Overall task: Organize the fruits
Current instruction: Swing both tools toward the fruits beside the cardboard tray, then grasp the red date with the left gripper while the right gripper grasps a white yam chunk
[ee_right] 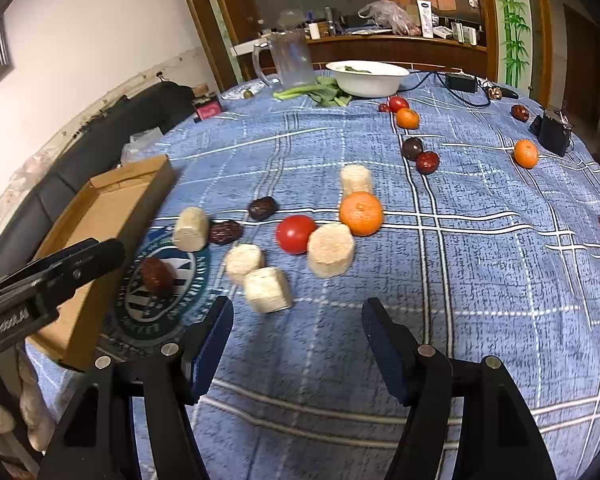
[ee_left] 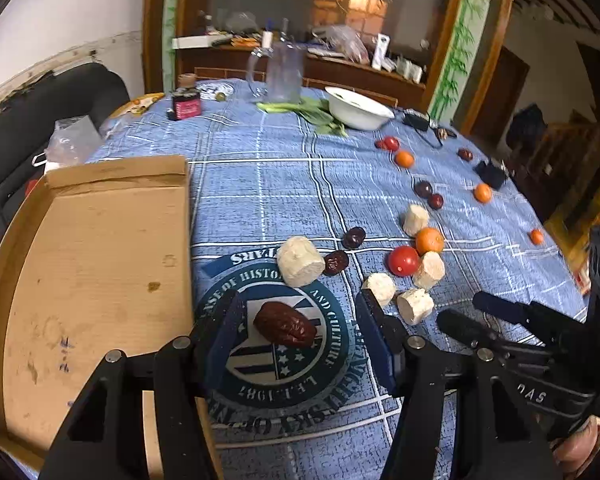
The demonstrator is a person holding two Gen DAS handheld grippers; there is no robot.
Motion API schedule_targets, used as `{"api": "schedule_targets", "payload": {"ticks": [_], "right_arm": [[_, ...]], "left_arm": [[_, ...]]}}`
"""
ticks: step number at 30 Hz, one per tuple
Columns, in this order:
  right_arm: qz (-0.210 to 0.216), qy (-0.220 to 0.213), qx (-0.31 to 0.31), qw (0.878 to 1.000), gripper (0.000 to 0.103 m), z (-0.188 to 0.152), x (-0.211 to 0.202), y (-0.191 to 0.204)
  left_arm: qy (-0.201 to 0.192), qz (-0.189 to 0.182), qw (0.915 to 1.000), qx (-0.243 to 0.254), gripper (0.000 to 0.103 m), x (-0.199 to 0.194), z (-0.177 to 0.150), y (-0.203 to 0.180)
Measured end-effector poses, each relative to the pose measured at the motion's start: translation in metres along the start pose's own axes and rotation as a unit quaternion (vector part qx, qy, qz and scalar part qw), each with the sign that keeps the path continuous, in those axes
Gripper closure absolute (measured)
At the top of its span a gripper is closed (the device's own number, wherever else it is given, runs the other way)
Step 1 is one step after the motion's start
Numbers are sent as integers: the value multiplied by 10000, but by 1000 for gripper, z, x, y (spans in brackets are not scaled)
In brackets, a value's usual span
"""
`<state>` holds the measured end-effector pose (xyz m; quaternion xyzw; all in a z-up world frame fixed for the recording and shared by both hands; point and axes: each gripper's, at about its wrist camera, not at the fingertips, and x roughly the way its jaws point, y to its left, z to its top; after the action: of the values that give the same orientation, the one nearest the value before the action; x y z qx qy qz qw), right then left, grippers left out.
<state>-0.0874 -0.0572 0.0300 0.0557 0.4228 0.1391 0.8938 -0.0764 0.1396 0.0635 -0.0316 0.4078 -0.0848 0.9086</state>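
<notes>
A wrinkled red date [ee_left: 286, 324] lies on the blue checked tablecloth between the fingers of my left gripper [ee_left: 300, 320], whose pads stand apart from it, open. Left of it sits an empty cardboard tray [ee_left: 92, 260]. Pale cylindrical fruit chunks [ee_left: 300, 266], dark dates [ee_left: 354, 237], a tomato [ee_left: 403, 261] and an orange [ee_left: 429, 240] are scattered ahead. My right gripper [ee_right: 298, 312] is open above bare cloth, with a pale chunk [ee_right: 266, 288] just beyond its left finger. In the right wrist view the date [ee_right: 156, 276] and the tray [ee_right: 112, 208] lie at the left.
A white bowl [ee_right: 366, 76], leafy greens [ee_right: 324, 92] and a clear jug [ee_right: 290, 60] stand at the far side. More oranges [ee_right: 526, 153], dates and a black box [ee_right: 554, 130] lie to the right. A dark sofa [ee_left: 40, 120] runs along the left.
</notes>
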Motion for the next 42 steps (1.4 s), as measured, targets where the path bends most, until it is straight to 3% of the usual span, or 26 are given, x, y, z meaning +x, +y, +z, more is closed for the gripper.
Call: {"api": "schedule_targets", "payload": {"ticks": [7, 12, 15, 16, 19, 21, 23, 25, 28, 36, 37, 38, 40, 42], "right_arm": [[2, 106, 305, 9995, 32, 12, 0, -29], [306, 289, 149, 9990, 32, 13, 8, -23], [399, 414, -20, 9983, 32, 11, 18, -12], [410, 444, -55, 9982, 32, 11, 21, -8], [419, 487, -186, 9978, 35, 11, 30, 2], [341, 525, -333, 9975, 46, 12, 35, 10], [214, 482, -474, 9975, 49, 12, 37, 15], [146, 454, -530, 9975, 62, 13, 39, 18], [357, 480, -444, 9972, 74, 14, 38, 17], [289, 374, -403, 9981, 77, 9, 22, 22], [288, 356, -407, 9981, 77, 8, 20, 22], [287, 315, -429, 9982, 77, 8, 14, 25], [307, 237, -478, 9981, 77, 9, 5, 31], [381, 169, -549, 9976, 77, 12, -3, 40]], "left_arm": [[498, 96, 9983, 287, 45, 46, 21, -14], [946, -38, 9955, 54, 45, 75, 24, -7], [1029, -8, 9947, 84, 45, 80, 24, -8], [1043, 15, 9945, 130, 49, 80, 24, -9], [1027, 151, 9942, 288, 69, 82, 22, -14], [986, 209, 9944, 321, 69, 81, 21, -15], [972, 221, 9945, 319, 69, 81, 22, -15], [950, 206, 9948, 302, 70, 80, 22, -15], [887, 153, 9956, 256, 70, 76, 21, -14], [584, 78, 9982, -148, 71, 43, 15, 8], [539, 65, 9983, -213, 82, 37, 14, 13], [494, 41, 9984, -286, 83, 31, 14, 19], [428, -36, 9980, -470, 103, 17, 12, 33], [316, -66, 9975, -621, 103, 2, 11, 47]]}}
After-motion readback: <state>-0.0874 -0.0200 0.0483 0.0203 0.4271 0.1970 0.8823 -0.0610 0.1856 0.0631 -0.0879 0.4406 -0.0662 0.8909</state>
